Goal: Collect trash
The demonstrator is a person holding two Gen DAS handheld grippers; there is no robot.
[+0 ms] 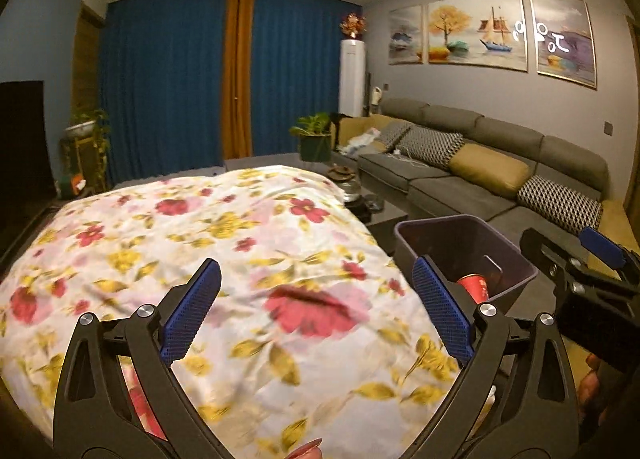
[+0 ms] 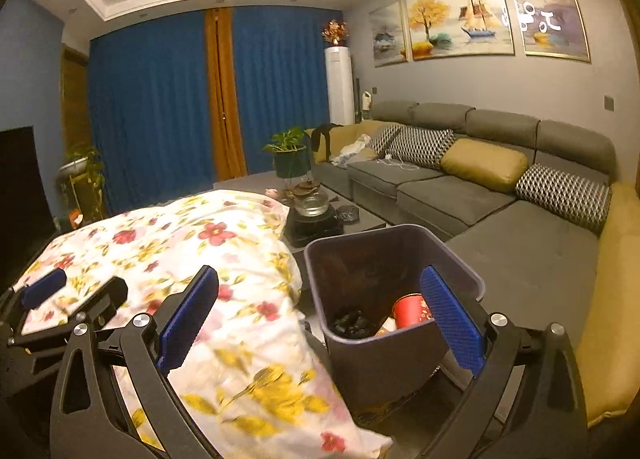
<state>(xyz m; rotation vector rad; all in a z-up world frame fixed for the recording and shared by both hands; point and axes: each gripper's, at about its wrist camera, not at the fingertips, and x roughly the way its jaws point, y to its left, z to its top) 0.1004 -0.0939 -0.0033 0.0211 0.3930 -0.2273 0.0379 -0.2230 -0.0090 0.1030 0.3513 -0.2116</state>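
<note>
Trash bin (image 2: 384, 343) just beside floral cloth (image 2: 224, 259) edge; both claws (image 1: 316, 315) (image 2: 320, 323) spread, empty.

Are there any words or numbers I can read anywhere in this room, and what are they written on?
No words or numbers can be read.
Red paper cup in the dark grey plastic trash bin: pale printing, too small and blurred to read.
Right-hand framed painting on the grey wall: the white shapes look like glare, not writing.
</note>
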